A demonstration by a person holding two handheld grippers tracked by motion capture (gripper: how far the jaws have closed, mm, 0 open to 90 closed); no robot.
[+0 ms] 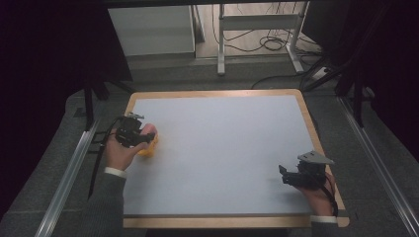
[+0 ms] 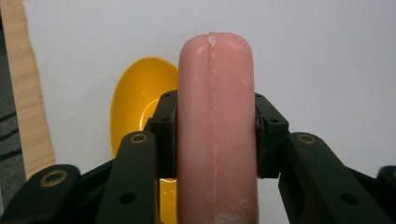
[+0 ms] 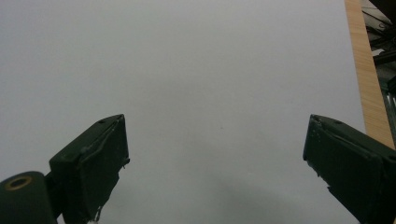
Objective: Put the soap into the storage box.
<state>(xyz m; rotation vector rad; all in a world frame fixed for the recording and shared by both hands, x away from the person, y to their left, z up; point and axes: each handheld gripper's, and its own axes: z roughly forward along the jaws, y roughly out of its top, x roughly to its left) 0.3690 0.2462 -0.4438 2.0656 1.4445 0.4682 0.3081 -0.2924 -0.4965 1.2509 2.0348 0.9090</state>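
1. The left gripper [image 1: 141,134] sits at the table's [image 1: 217,217] left edge, held in the person's left hand [image 1: 118,153]. Its jaws are clamped on a pink sausage [image 2: 215,126], one pad on each long side.
2. In the left gripper view the sausage runs straight away from the camera, its long axis in line with the jaws; its rounded far end juts well past the pads.
3. Just beyond and below that end lies a yellow bowl [image 2: 135,102], seen partly behind the near jaw. In the high view the bowl [image 1: 149,148] shows as a yellow patch touching or right under the gripper; I cannot tell whether the sausage touches it.
4. The relation that matters: the bowl lies ahead of and under the sausage, a little to the left in the gripper's own view. My guess is that the step in hand is carrying the sausage to the bowl, so a small shift that way and a release would seem to do.
5. The table's middle is bare grey mat.
6. The right gripper [image 1: 291,177] rests near the right front corner, well apart from the sausage. Its jaws stand wide apart with nothing between them [image 3: 217,158]. The left is plainly the nearer.
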